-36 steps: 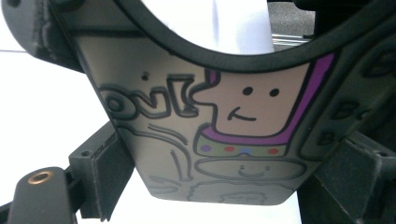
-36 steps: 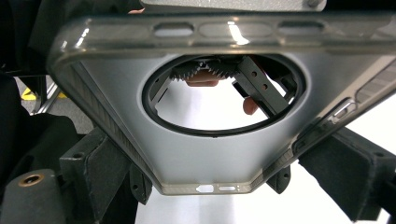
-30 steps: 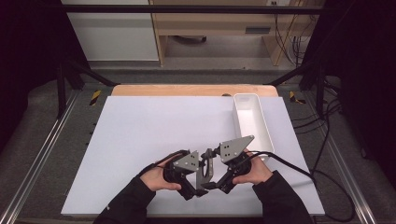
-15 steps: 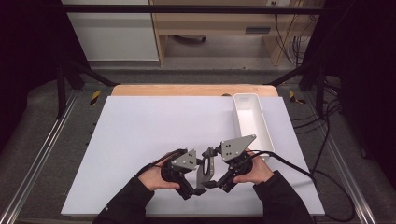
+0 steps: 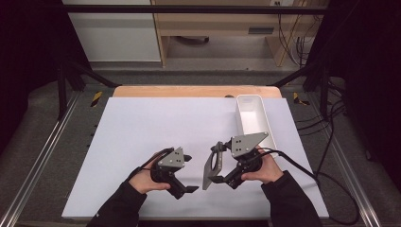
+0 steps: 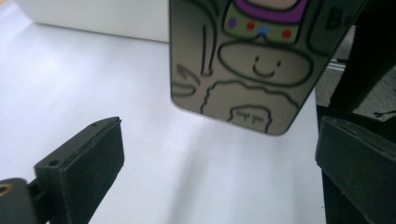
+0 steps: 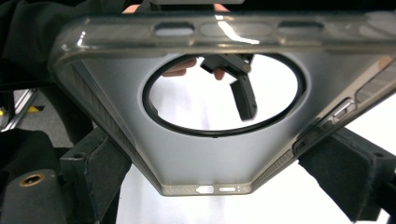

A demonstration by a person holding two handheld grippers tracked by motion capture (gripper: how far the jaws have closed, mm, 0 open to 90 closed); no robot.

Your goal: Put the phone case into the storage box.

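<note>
A translucent grey phone case point(image 5: 209, 170) stands on edge just above the white mat, with my right gripper point(image 5: 218, 165) shut on it. In the right gripper view the case point(image 7: 196, 158) spans both pads and has a round ringed opening. The left gripper view faces its back point(image 6: 252, 60), which carries a cartoon drawing. My left gripper point(image 5: 191, 174) stands open a short way left of the case, its jaws wide apart with nothing between them point(image 6: 219, 158). That gripper point(image 7: 233, 84) also shows through the case's opening.
A long white tray point(image 5: 259, 101) stands at the back right of the white mat point(image 5: 156, 127), just beyond my right hand. A wooden table edge runs behind the mat. Cables trail off to the right.
My left gripper has drawn back to the left, away from the case; earlier it was close against it beside the right gripper. The right gripper still holds the case in about the same place.
</note>
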